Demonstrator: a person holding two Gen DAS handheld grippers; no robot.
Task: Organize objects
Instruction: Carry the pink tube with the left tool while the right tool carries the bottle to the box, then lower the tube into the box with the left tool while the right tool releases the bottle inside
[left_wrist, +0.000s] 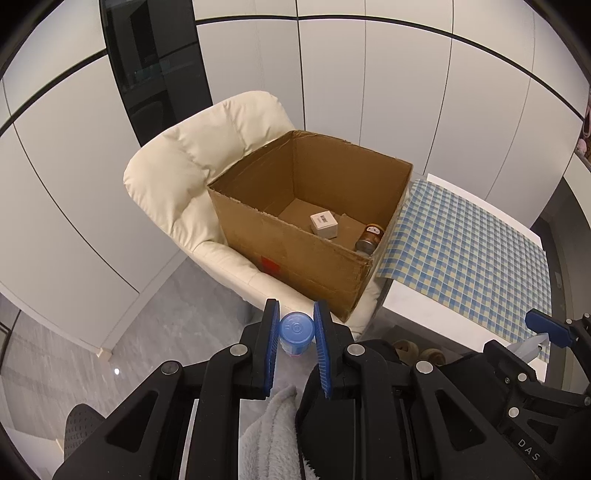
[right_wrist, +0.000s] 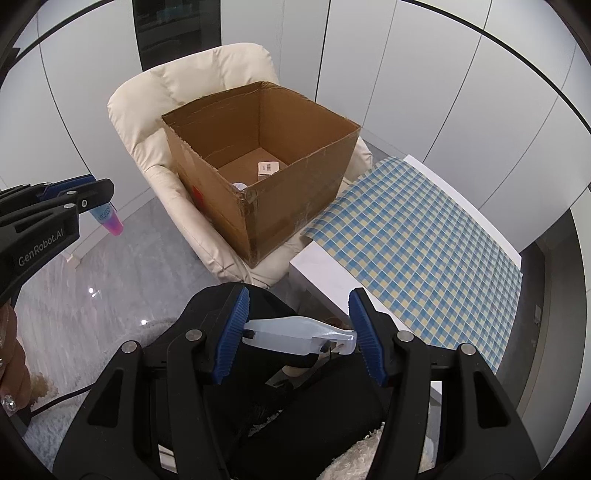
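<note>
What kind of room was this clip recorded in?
Probably a living space in a home: a cream padded armchair holds an open cardboard box, a white table with a blue checked cloth stands beside it, and white wall panels line the back.

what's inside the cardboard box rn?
In the cardboard box: a small white box with a barcode label and a jar lying on its side, both on the floor. The near walls hide the front part of the floor, so anything there is unseen.
</note>
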